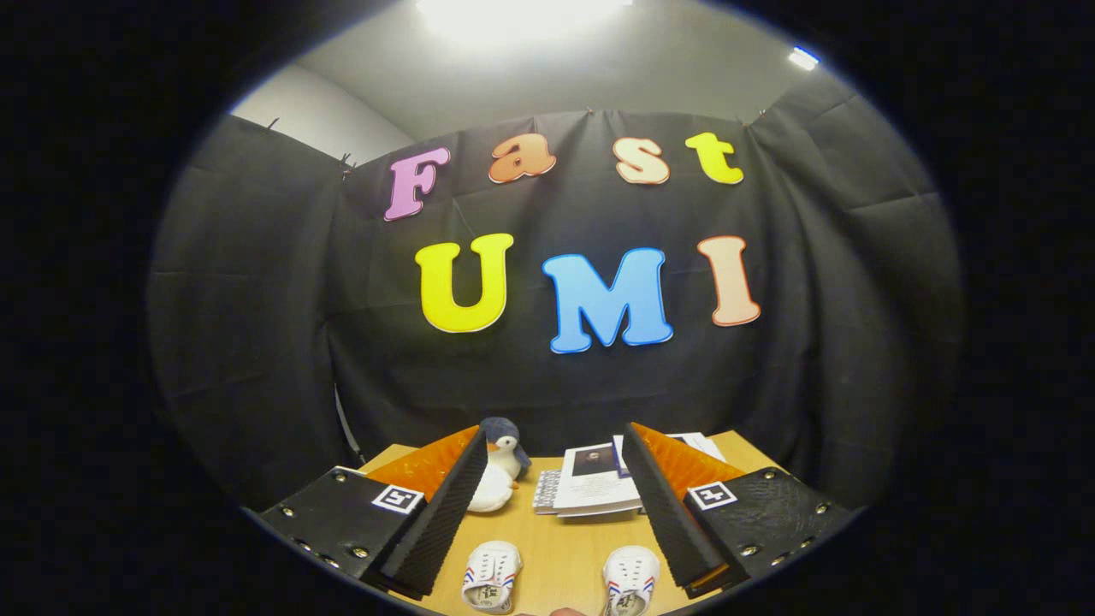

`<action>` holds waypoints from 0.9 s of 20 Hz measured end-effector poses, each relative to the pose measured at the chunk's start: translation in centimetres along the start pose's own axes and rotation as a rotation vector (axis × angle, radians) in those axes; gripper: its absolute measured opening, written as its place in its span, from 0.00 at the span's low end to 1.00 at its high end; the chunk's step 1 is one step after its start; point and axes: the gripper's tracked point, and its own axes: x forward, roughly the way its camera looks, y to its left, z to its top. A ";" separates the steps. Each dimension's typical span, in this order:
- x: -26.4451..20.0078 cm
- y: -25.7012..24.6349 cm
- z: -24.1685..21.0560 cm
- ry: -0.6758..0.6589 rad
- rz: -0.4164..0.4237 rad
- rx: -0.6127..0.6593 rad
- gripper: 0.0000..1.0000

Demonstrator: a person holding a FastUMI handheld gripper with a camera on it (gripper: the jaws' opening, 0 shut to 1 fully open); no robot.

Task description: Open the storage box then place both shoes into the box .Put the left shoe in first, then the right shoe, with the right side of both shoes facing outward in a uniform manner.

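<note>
Here, gripper [556, 505]: fingers spread wide, holding nothing, raised above the table [560, 547].
Left shoe [492, 576]: white, on the table between the fingers, toe toward the wall.
Right shoe [630, 580]: white, beside it, apart.
Beyond fingers: a penguin toy [501, 466] next to stacked booklets [590, 488].
</note>
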 end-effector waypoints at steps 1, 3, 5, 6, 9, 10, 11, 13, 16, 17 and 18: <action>0.6 0.5 -0.8 0.028 0.031 0.014 0.97; 1.7 1.0 -2.5 0.075 0.073 0.035 0.97; 2.6 1.8 -4.4 0.124 0.108 0.064 0.98; 3.0 2.0 -5.3 0.146 0.123 0.083 0.98; 4.0 3.1 -8.2 0.224 0.162 0.158 0.97; 4.3 3.3 -8.9 0.250 0.171 0.168 0.98; 4.7 3.6 -9.4 0.267 0.185 0.171 0.98; 5.5 4.4 -10.7 0.309 0.229 0.180 0.97; 6.5 6.5 -13.4 0.401 0.324 0.267 0.97; 6.6 7.4 -14.4 0.441 0.353 0.298 0.97; 6.9 8.1 -15.0 0.472 0.377 0.324 0.97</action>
